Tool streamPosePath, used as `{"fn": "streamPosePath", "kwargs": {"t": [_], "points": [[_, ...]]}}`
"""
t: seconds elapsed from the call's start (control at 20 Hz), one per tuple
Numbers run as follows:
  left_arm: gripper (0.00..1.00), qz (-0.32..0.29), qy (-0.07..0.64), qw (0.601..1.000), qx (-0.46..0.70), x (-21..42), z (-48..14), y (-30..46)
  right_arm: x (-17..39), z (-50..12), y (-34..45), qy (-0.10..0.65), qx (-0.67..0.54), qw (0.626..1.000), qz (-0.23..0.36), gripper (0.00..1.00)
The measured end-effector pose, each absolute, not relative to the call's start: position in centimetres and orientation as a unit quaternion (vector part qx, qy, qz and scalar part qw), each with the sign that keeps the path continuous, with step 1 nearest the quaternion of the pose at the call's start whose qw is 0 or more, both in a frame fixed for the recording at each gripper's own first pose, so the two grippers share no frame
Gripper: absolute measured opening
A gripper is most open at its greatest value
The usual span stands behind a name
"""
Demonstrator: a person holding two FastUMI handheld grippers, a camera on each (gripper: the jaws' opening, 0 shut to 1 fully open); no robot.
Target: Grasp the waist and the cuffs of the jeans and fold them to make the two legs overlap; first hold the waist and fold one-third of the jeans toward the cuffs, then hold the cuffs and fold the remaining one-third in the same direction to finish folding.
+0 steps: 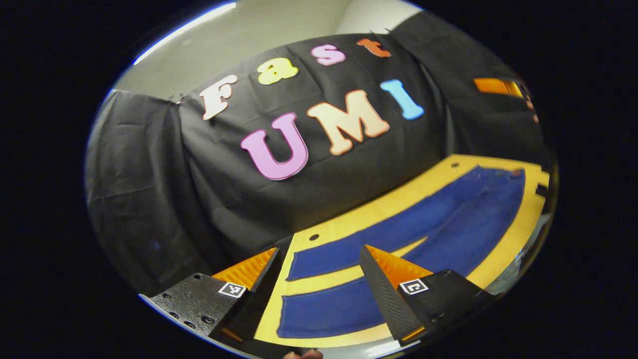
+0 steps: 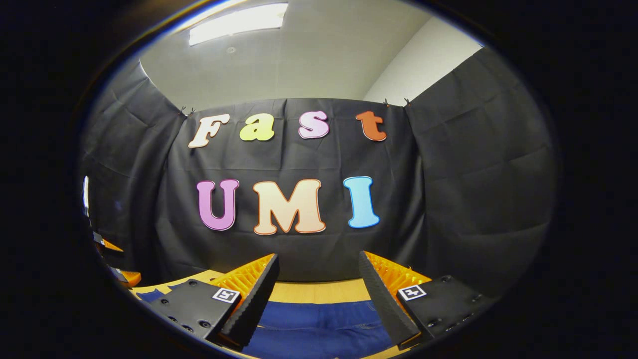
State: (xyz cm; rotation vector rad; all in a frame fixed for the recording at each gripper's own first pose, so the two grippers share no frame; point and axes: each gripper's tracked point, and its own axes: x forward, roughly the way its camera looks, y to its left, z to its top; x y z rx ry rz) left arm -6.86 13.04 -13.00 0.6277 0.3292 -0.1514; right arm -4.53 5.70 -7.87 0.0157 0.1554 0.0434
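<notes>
Demo booth: black cloth walls (image 2: 473, 164)

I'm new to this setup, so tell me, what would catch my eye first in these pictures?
The blue jeans stand out first, spread flat with both legs apart on the yellow table in the left gripper view. Next, the left gripper hangs open above the cuffs, and the right gripper is open over the jeans' other end.

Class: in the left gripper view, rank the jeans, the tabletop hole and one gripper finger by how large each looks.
1. Jeans.
2. Finger of the left hand-held gripper; its nearness to the camera inflates it.
3. Hole.
</notes>
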Motion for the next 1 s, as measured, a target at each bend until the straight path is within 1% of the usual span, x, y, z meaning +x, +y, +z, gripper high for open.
{"fn": "streamPosePath", "kwargs": {"t": [0.2, 0.4, 0.55, 0.9, 0.95, 1.0], "points": [[0.94, -0.124, 0.217, 0.883, 0.397, -8.9, -18.7, 15.2, -5.4, -8.7, 4.8, 0.092, -0.018, 0.996, 0.01, 0.99], [0.95, -0.157, 0.287, 0.837, 0.438, -10.2, -24.7, 18.1, -6.5, -8.8, 3.0, 0.096, -0.049, 0.994, -0.011, 0.99], [0.95, -0.186, 0.332, 0.789, 0.482, -11.6, -28.6, 20.0, -7.8, -9.5, 1.6, 0.112, -0.062, 0.991, -0.029, 0.99], [0.96, -0.228, 0.393, 0.699, 0.552, -13.1, -33.4, 23.4, -10.0, -10.6, -2.5, 0.137, -0.113, 0.982, -0.07, 0.99], [0.95, -0.235, 0.385, 0.691, 0.564, -12.9, -33.5, 23.5, -10.3, -10.6, -3.0, 0.139, -0.119, 0.98, -0.076, 0.99], [0.89, -0.244, 0.38, 0.682, 0.576, -12.4, -33.8, 23.4, -10.5, -10.5, -3.3, 0.141, -0.124, 0.979, -0.081, 0.99]]}}
